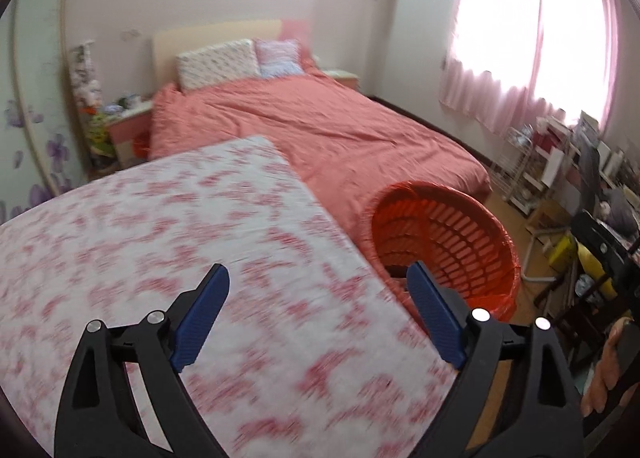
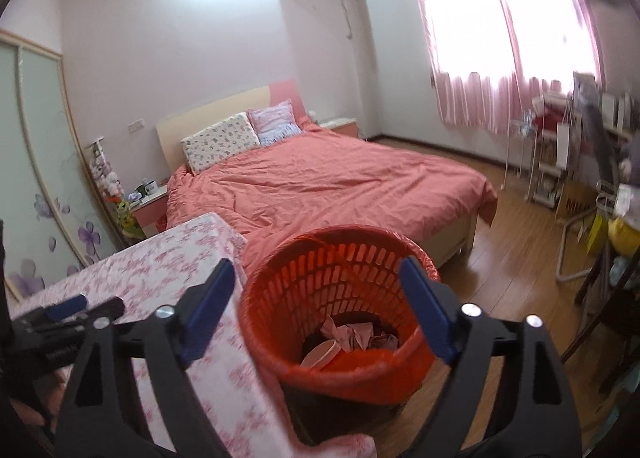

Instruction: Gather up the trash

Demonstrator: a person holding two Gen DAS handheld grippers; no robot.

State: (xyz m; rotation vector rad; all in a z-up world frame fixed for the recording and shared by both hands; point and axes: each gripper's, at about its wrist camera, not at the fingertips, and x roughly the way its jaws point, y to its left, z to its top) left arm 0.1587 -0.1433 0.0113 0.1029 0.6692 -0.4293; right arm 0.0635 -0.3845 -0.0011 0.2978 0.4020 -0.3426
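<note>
A bed (image 2: pixel 320 178) fills the room behind the table (image 1: pixel 160 238), whose floral cloth shows no trash. The red basket (image 2: pixel 332 298) beside it holds crumpled paper (image 2: pixel 352 334). The drop looks finished; next comes finding more trash. The right hand-held gripper (image 2: pixel 316 310) hovers spread over the basket, and the left hand-held gripper (image 1: pixel 320 314) spreads empty over the table edge.

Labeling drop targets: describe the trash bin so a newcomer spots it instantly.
Start at the bed with the salmon cover. At its foot, beside the table under a pink-flowered cloth, an orange-red slatted plastic basket stands on the wood floor. Only it holds crumpled trash.
</note>
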